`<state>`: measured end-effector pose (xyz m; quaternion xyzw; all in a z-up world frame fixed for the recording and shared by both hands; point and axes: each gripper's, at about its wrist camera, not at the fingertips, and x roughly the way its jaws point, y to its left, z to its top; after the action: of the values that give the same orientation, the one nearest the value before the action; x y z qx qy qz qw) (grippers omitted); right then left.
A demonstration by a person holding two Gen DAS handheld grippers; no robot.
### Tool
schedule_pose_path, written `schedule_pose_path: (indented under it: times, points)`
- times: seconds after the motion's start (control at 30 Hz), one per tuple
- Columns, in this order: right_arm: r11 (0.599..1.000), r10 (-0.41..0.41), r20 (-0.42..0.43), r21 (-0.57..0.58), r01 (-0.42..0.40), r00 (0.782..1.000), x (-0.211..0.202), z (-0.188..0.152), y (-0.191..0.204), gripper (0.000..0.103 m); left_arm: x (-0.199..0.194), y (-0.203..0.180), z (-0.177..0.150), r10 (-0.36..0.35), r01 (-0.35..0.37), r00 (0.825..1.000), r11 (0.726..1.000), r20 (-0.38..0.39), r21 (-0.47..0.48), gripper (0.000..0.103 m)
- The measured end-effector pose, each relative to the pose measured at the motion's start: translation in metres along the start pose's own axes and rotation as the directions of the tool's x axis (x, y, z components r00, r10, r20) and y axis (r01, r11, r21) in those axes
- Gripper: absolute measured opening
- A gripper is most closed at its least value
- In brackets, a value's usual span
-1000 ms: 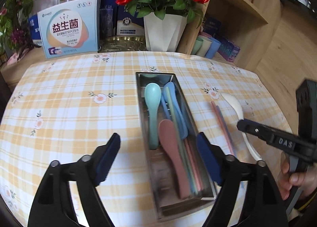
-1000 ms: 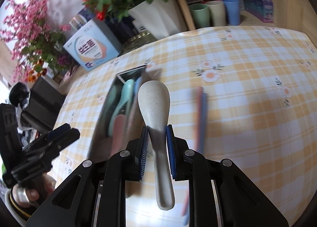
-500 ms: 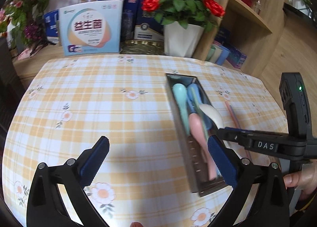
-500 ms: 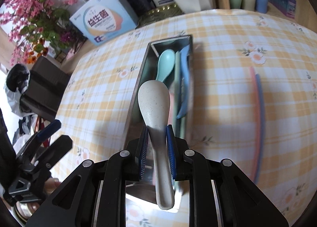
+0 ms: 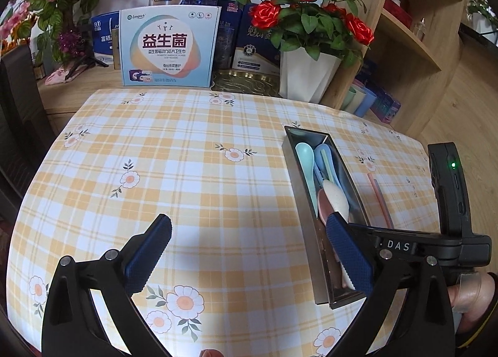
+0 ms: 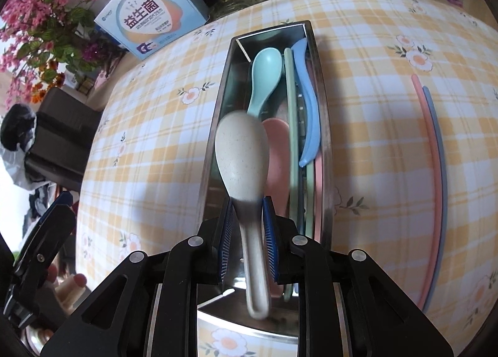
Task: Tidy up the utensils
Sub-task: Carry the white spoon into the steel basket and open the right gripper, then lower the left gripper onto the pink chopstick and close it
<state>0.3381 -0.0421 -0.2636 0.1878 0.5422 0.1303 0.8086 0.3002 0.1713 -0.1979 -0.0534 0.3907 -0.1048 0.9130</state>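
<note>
Right tool (image 6: pixel 247 226), tilted steeply down over the steel tray (image 6: pixel 322 126), seemingly pinches the beige spoon (image 6: pixel 241 157); left tool (image 5: pixel 249 251) spread wide.

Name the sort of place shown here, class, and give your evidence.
Probably a home dining corner: a checked floral tablecloth, a pot of red roses, wooden shelving and a metal utensil tray of spoons.

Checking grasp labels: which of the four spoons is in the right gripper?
The speckled cream spoon, clamped by its handle in the right gripper. The teal, pink and blue spoons lie loose in the steel tray.
</note>
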Motion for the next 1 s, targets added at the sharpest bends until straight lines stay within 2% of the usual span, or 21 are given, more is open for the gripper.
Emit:
schedule_pose_path:
  times: [0.17,0.3,0.43,0.53,0.77,0.83,0.97,1.0]
  points:
    - [0.999,0.052,0.02,0.003,-0.052,0.998,-0.01,0.001,-0.001,0.021,-0.002,-0.008,0.001,0.002,-0.002,1.0,1.0,0.004,-0.002,0.097]
    - [0.998,0.069,0.083,-0.005,-0.069,0.994,-0.032,0.003,-0.01,0.021,-0.004,-0.022,0.003,-0.005,0.006,1.0,1.0,-0.006,0.004,0.097]
    - [0.999,0.009,0.19,-0.046,0.0,0.982,-0.06,0.005,-0.036,0.021,-0.002,-0.048,0.003,-0.011,0.012,1.0,1.0,-0.019,0.029,0.097]
    - [0.998,-0.041,0.238,-0.045,0.053,0.97,-0.076,0.003,-0.065,0.021,0.003,-0.07,0.003,-0.013,0.014,0.999,0.999,-0.031,0.038,0.097]
    - [0.994,-0.109,0.276,0.032,0.104,0.955,-0.097,-0.008,-0.137,0.021,0.03,-0.143,-0.004,-0.036,0.045,0.997,0.992,-0.075,0.114,0.095]
    - [0.993,-0.115,0.284,0.043,0.107,0.952,-0.1,-0.011,-0.153,0.021,0.04,-0.161,-0.006,-0.045,0.058,0.994,0.989,-0.101,0.135,0.081]
    - [0.993,-0.12,0.307,0.051,0.11,0.944,-0.104,-0.015,-0.174,0.021,0.069,-0.196,-0.01,-0.076,0.103,0.982,0.984,-0.173,0.148,0.066]
    - [0.993,-0.121,0.315,0.052,0.11,0.941,-0.105,-0.014,-0.179,0.021,0.076,-0.203,-0.011,-0.08,0.11,0.979,0.982,-0.186,0.155,0.058]
